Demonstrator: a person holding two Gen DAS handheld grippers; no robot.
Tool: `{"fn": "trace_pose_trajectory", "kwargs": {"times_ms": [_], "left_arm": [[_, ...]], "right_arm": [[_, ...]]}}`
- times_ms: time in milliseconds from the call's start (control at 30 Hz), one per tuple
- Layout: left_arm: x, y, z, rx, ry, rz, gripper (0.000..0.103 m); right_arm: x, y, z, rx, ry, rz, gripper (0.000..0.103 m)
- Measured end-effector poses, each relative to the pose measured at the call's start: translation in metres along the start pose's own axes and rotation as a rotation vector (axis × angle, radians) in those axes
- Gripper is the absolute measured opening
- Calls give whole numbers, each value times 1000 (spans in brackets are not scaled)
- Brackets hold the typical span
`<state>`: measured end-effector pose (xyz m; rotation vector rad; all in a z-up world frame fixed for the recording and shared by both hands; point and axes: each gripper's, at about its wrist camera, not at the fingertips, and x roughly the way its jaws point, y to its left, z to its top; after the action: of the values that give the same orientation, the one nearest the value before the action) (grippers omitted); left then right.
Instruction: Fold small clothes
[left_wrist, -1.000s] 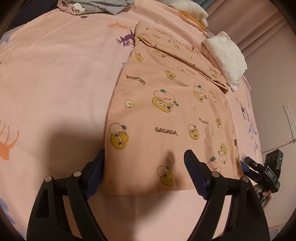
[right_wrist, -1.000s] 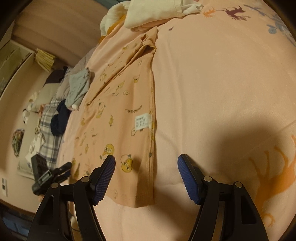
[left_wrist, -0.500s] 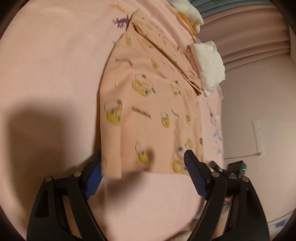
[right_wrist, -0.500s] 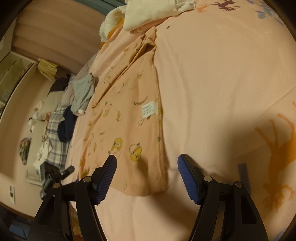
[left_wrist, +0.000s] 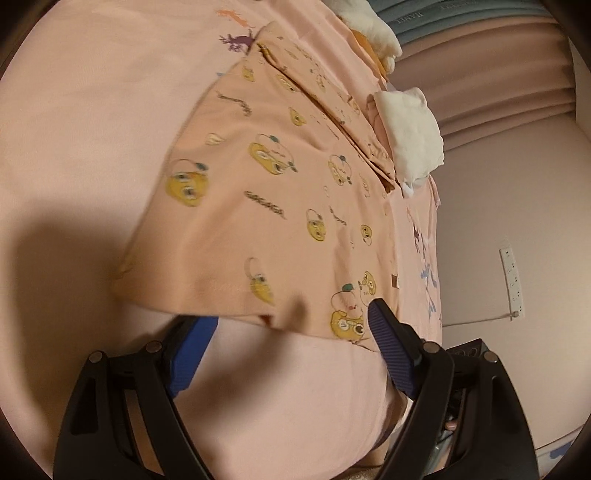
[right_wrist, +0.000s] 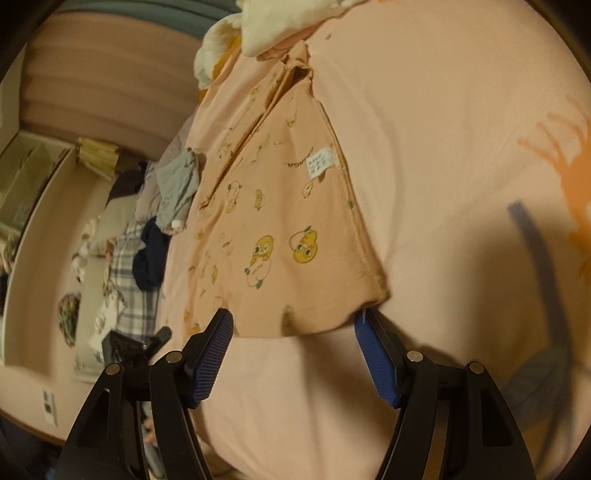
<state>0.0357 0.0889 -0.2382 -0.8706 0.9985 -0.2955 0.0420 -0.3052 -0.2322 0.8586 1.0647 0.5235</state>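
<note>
A small peach garment (left_wrist: 266, 206) printed with yellow cartoon faces lies flat on the pink bed sheet (left_wrist: 92, 129). In the left wrist view its near hem runs across the tips of my left gripper (left_wrist: 288, 319). The jaws are open, one blue pad half hidden under the hem and the other over the garment's corner. In the right wrist view the same garment (right_wrist: 288, 221), with a white label showing, ends between the tips of my right gripper (right_wrist: 293, 321). That gripper is open, and its pads do not press the cloth.
Folded white cloth (left_wrist: 410, 136) lies at the garment's far side. A heap of grey, navy and plaid clothes (right_wrist: 173, 192) sits along the bed's left edge in the right wrist view. A wall socket strip (left_wrist: 511, 284) is beyond the bed.
Both grippers have rolled and moved forward to the garment's near hem, which now reaches their fingertips. The jaws stay as wide as before.
</note>
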Motion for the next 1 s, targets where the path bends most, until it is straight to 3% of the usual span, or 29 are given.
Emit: {"fn": "trace_pose_trajectory", "kwargs": {"times_ms": [133,433,467,533,600,667,700,733,800,1000], "left_arm": [[10,-6,1,22,-10,2,83],[16,-2,16,-46,-90,-33,81],[16,-2,18,-55,-96,-26,78],[16,1,22,-70,-107,6,59],[15,5,25,-74,-106,16,50],[13,13,27,-93,-110,21,38],[14,14,27,-101,-111,31,27],[14,17,28,-107,-110,44,17],[14,18,29,-98,-110,63,7],[13,2,26,-13,-143,184,7]], "right_arm": [[9,-1,-3,82,14,76,69],[17,4,7,107,-83,51,69],[16,4,8,113,-95,54,68],[17,2,12,119,-118,43,60],[20,3,14,111,-118,8,46],[20,2,16,99,-125,-13,40],[20,0,16,100,-130,-11,38],[19,-3,16,104,-136,-9,33],[19,-7,15,111,-152,-31,8],[16,-8,13,94,-168,-50,5]]}}
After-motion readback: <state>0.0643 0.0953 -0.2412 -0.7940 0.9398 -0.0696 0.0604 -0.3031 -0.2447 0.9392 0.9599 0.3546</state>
